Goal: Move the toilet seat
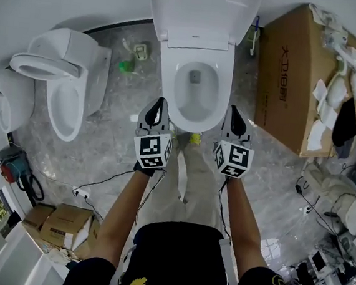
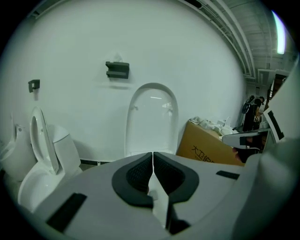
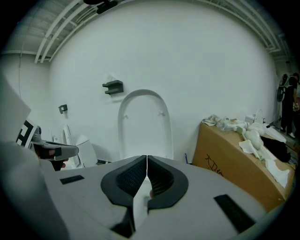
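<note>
Your forearms reach out from the bottom of the head view, each hand carrying a gripper over the grey floor (image 1: 101,156). Your left gripper (image 1: 160,104) and right gripper (image 1: 234,111) flank the front of the white toilet bowl (image 1: 193,116), one tip just beside each side of its rim; whether either touches the porcelain can't be told. Both pairs of fingers are pressed together with nothing between them, as the left gripper view (image 2: 153,158) and the right gripper view (image 3: 147,161) show plainly. The toilet seat (image 1: 203,13) stands raised at the far end of the bowl, upright by the white wall, well beyond your fingertips and centred between the two grippers. Each gripper view looks straight at it above the closed jaws (image 2: 152,119) (image 3: 143,124). To your right sits a cardboard box (image 1: 291,74); to your left, a second toilet (image 1: 67,90)
</note>
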`<state>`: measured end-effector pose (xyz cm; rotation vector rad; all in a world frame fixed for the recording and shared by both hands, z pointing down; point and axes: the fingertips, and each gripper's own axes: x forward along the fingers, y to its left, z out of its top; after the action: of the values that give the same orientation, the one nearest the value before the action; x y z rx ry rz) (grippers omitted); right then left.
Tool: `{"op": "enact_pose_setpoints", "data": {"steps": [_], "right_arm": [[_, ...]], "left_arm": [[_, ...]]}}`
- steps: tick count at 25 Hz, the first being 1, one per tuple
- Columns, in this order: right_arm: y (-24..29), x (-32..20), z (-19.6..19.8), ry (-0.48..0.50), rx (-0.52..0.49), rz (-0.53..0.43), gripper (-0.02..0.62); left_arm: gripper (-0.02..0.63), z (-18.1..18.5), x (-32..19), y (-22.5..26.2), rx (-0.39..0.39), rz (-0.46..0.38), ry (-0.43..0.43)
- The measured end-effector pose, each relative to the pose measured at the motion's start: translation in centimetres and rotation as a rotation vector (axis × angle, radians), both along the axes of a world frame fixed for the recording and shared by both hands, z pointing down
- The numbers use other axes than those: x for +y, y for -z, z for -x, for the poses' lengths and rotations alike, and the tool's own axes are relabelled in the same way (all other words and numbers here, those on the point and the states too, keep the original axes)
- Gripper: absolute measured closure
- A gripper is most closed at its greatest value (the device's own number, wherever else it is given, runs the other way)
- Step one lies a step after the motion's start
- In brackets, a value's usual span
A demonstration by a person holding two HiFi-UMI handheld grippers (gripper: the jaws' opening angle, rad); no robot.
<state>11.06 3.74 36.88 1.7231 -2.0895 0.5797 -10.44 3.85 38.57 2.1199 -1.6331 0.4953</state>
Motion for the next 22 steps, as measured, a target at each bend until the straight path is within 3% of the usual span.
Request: {"op": "enact_pose_setpoints", "data": {"steps": [10,13,17,22], "right_arm": [[-7.5,-1.1,-1.5,-0.027,-0.019,0.079,0.566],[-10.3,-0.8,-1.8,-0.027,-0.011,0.125,0.557],[-13.7,-0.4,-1.9,-0.026,-0.001,0.191,0.479],[-17.3,0.0,-2.8,-0.036,0.027,0.276,0.459]], "left_arm": [[0.575,0.1,0.1,-9.1,-0.008,0.108,-0.007],[0.467,-0.3,0.6,-12.2,-0.007,0.163,-0.01],[0.426,-0.2,1.1,-15.5,0.022,0.229,0.017],[0.313,-0.5,1.9,-18.7,0.15,0.301,0.048]]}}
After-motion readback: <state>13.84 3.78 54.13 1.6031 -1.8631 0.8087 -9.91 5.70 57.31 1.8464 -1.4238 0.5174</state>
